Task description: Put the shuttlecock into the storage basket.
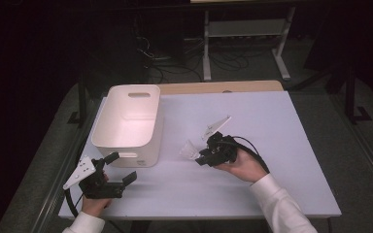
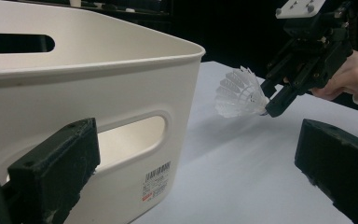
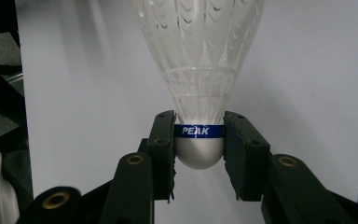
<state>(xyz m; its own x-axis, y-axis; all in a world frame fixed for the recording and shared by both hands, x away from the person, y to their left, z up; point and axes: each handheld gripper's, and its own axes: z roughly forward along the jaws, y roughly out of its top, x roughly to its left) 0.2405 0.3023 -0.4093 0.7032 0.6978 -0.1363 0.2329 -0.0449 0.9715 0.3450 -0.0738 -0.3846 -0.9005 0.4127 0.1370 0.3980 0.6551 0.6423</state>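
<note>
Jaws of the right gripper (image 3: 199, 140) are closed partway onto the rounded cork base of a white shuttlecock (image 3: 198, 70), pressing on either side of its blue band marked PEAK, so the shuttlecock is held with its feather skirt pointing away from the hand. In the high view the right gripper (image 1: 200, 156) holds the shuttlecock (image 1: 189, 149) near the middle of the bench (image 1: 272, 126), just right of the white plastic bin (image 1: 128, 121) that sits toward the bench's left edge; the left gripper view shows the shuttlecock (image 2: 239, 94) raised clear above the bench surface. Over by the near left corner, the left gripper (image 1: 119, 167) hovers with its jaws spread wide and nothing between them, its tips close to the bin's near wall beside the handle cut-out.
</note>
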